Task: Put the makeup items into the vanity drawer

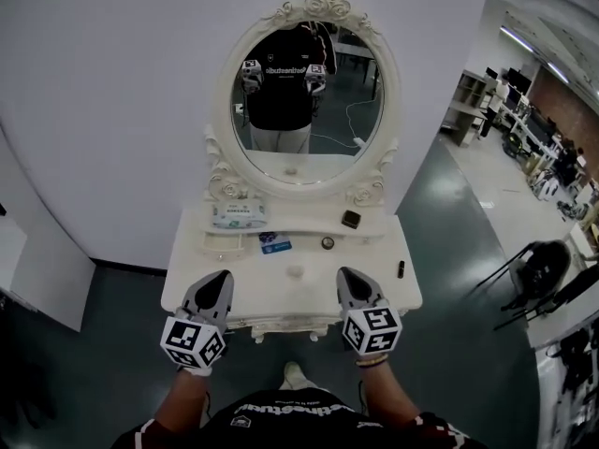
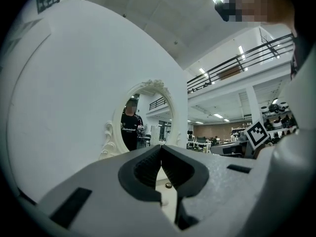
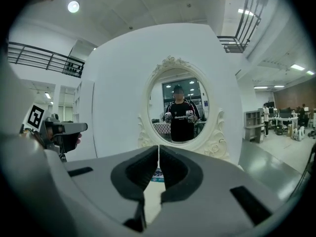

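Makeup items (image 1: pixel 328 242) on vanity (image 1: pixel 281 296), beyond closed jaws

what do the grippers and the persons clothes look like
The left gripper and right gripper are grey tapered shells with black ridged pads. Each carries a white cube printed with black square markers. The person wears a dark shirt with white lettering.

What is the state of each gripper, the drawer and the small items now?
Left gripper: shut, empty.
Right gripper: shut, empty.
Drawer: closed.
Wipes pack: lying flat on the shelf.
Dark case: closed, on the shelf.
Dark tube: on the tabletop, outside the drawer.
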### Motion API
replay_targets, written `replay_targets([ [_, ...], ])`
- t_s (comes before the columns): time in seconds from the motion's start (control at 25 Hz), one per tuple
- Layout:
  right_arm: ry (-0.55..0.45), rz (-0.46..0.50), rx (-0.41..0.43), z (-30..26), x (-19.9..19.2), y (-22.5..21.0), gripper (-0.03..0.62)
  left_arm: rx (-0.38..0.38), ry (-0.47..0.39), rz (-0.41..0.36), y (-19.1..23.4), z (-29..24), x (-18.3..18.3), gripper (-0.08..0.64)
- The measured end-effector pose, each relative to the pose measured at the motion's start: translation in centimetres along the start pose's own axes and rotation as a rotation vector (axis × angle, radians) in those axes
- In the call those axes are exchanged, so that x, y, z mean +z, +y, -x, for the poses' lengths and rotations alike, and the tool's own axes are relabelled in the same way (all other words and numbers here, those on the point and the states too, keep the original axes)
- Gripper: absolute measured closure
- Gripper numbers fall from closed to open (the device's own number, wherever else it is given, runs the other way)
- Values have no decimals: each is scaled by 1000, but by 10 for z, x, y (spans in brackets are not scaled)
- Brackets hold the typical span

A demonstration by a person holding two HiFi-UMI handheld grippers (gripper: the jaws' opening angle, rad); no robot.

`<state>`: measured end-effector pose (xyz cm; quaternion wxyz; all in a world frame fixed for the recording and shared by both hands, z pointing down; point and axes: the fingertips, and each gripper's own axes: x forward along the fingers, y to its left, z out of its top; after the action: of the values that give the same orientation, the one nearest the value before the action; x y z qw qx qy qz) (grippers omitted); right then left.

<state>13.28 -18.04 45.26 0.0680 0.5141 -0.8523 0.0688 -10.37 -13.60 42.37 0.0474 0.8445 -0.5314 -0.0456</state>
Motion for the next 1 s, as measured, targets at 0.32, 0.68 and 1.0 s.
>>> replay_targets([
  [0.32,23,2,100,-43,-6,-5,383,34,-4,-23,11,-27,6,554],
  [0.68,102,21,159,-81,-44,-15,342,42,20,-30,12,-46,-3,554],
  [1.0,237,62,204,-121,-106,-25,342,67,42,-32,18,-62,-18,554],
])
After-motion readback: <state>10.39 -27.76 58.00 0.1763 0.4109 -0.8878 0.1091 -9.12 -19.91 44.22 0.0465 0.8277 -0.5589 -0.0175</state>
